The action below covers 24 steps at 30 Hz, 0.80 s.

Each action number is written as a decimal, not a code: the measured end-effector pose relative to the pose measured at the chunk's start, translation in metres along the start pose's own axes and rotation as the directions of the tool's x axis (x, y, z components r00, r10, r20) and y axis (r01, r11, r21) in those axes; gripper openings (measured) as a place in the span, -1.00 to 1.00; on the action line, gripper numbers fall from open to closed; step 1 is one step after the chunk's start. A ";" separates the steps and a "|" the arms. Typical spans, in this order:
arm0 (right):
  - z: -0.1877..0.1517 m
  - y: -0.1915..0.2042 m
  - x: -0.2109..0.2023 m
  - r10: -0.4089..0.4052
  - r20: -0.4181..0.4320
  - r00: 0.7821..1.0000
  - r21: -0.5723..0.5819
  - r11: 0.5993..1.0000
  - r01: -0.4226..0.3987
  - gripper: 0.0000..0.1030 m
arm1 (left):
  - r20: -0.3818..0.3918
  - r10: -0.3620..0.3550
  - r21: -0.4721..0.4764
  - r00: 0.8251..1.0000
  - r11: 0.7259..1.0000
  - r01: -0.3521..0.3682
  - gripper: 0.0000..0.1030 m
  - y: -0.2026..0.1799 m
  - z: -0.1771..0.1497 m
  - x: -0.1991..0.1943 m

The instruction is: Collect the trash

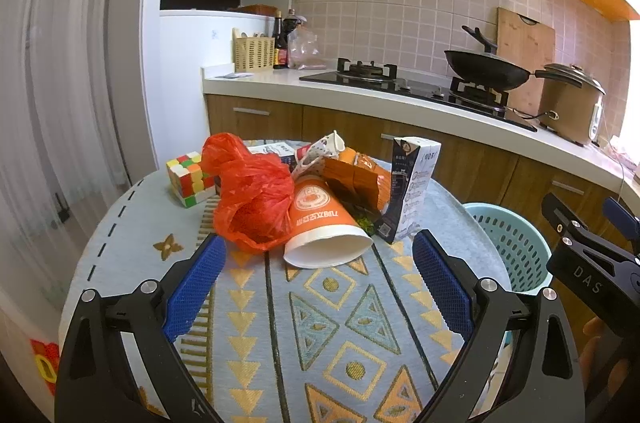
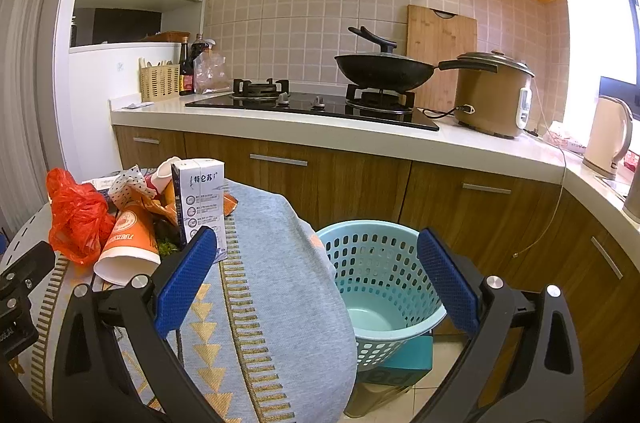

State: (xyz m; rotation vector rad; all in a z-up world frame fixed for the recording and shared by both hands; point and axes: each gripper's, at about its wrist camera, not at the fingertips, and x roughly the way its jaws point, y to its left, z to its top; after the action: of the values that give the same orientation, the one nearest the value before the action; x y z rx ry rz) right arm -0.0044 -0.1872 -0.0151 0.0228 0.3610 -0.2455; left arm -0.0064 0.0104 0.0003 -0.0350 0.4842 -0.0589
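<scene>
A pile of trash lies on the round table (image 1: pixel 280 323): a red plastic bag (image 1: pixel 250 195), an orange paper cup (image 1: pixel 324 223) on its side, a brown wrapper (image 1: pixel 354 179), a crumpled dotted paper (image 1: pixel 320 149) and an upright milk carton (image 1: pixel 412 187). My left gripper (image 1: pixel 318 255) is open and empty, just in front of the cup. My right gripper (image 2: pixel 318 247) is open and empty, between the table edge and the light blue basket (image 2: pixel 380 287). The carton (image 2: pixel 202 199), cup (image 2: pixel 128 243) and bag (image 2: pixel 76 215) also show in the right wrist view.
A Rubik's cube (image 1: pixel 188 177) sits left of the pile. The basket (image 1: pixel 512 247) stands on a box on the floor right of the table. Behind is a counter with a stove (image 2: pixel 320 103), a wok (image 2: pixel 384 69), a rice cooker (image 2: pixel 494 95) and a kettle (image 2: pixel 608 137).
</scene>
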 end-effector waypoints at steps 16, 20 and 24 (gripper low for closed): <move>-0.002 0.002 0.001 0.002 -0.007 1.000 -0.003 1.000 -0.002 0.85 | -0.006 0.002 0.001 1.000 1.000 -0.002 0.78 0.000 -0.003 0.002; -0.003 0.003 0.002 0.004 -0.009 1.000 -0.004 1.000 -0.004 0.85 | -0.006 0.001 0.003 1.000 1.000 -0.001 0.78 0.000 -0.004 0.002; -0.003 0.003 0.002 0.003 -0.010 1.000 -0.004 1.000 -0.003 0.85 | 0.002 0.003 0.012 1.000 1.000 -0.003 0.78 -0.001 -0.005 0.002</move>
State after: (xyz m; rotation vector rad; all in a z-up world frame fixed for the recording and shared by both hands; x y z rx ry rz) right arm -0.0029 -0.1841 -0.0186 0.0207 0.3710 -0.2414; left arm -0.0068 0.0095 -0.0048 -0.0221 0.4822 -0.0591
